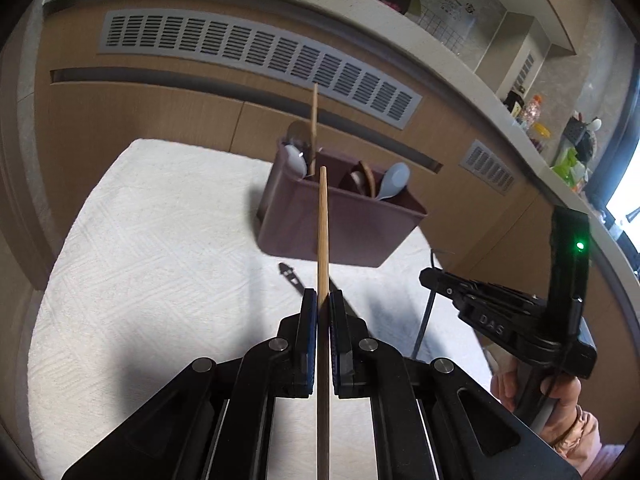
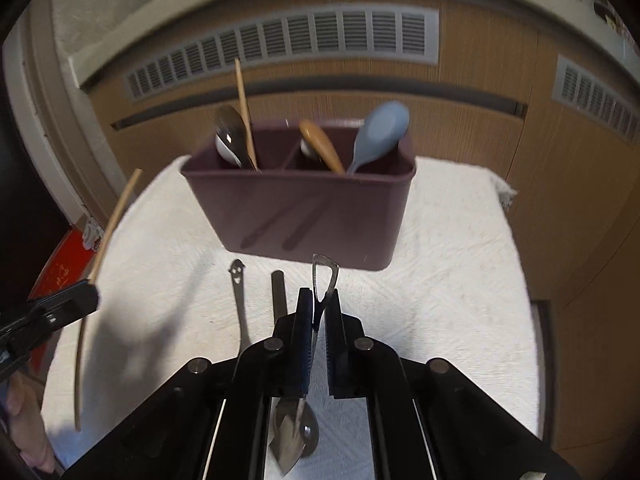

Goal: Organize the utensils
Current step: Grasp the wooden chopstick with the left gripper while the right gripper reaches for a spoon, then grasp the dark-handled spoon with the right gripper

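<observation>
My left gripper (image 1: 323, 298) is shut on a wooden chopstick (image 1: 322, 232) that points at the maroon two-compartment utensil holder (image 1: 340, 224). My right gripper (image 2: 318, 300) is shut on a metal spoon (image 2: 324, 280) by its looped handle, above the cloth just before the holder (image 2: 300, 204). The holder's left compartment has a metal spoon (image 2: 228, 132) and a chopstick (image 2: 244, 100); its right compartment has a wooden spoon (image 2: 320, 144) and a light blue spoon (image 2: 380, 128). The left gripper (image 2: 90, 288) with its chopstick (image 2: 114, 216) shows at the right wrist view's left edge.
A white textured cloth (image 1: 160, 240) covers the table. On it before the holder lie a metal utensil with a face-cutout handle (image 2: 239, 292) and a dark handle (image 2: 279, 292). Wooden cabinet fronts with grey vents (image 1: 256, 52) stand behind. The right gripper (image 1: 424, 278) shows at right.
</observation>
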